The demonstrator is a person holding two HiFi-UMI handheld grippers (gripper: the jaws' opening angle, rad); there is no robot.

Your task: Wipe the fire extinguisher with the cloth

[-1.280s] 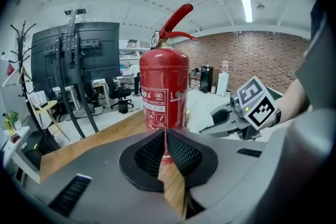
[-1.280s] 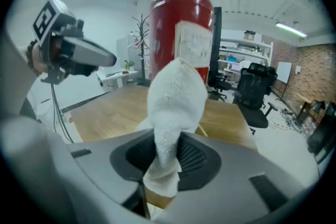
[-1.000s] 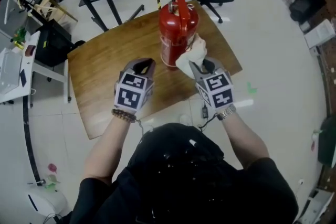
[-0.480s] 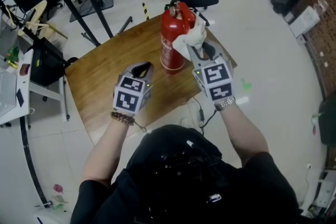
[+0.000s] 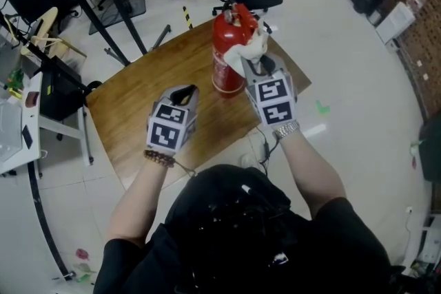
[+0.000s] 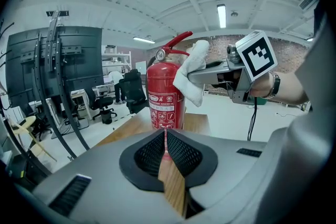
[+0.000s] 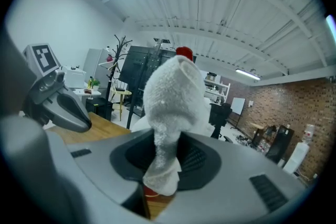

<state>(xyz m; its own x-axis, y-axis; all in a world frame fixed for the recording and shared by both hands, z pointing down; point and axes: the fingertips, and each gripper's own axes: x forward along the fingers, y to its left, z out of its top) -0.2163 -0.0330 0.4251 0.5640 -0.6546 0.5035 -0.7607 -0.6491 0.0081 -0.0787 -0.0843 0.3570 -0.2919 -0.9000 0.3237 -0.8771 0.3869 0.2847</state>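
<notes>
Change over the last second: right gripper (image 5: 258, 65) has carried the white cloth (image 5: 248, 49) up the right side of the red fire extinguisher (image 5: 229, 55), from the lower cylinder to the shoulder just under the valve and lever. The cloth wad now sits against the upper body, bunched and partly covering the neck. This reads as one upward wipe stroke on that side. Judgement: wiping is under way but not finished, with the left and front faces and the top fittings likely still to do. The right jaws are clamped on the cloth, a tail of it pinched between the pads and the bulk puffing out in front. That hand is raised, forearm stretched forward, gripper tipped only slightly down toward the extinguisher top. Left gripper (image 5: 183, 91) has hardly shifted. Its jaws are pressed together with nothing in them, and it hangs over the wooden table (image 5: 138, 113) near the extinguisher base without touching it, pointing down and forward at the cylinder. The extinguisher stands upright near the far edge of the table, unsupported by either gripper.
</notes>
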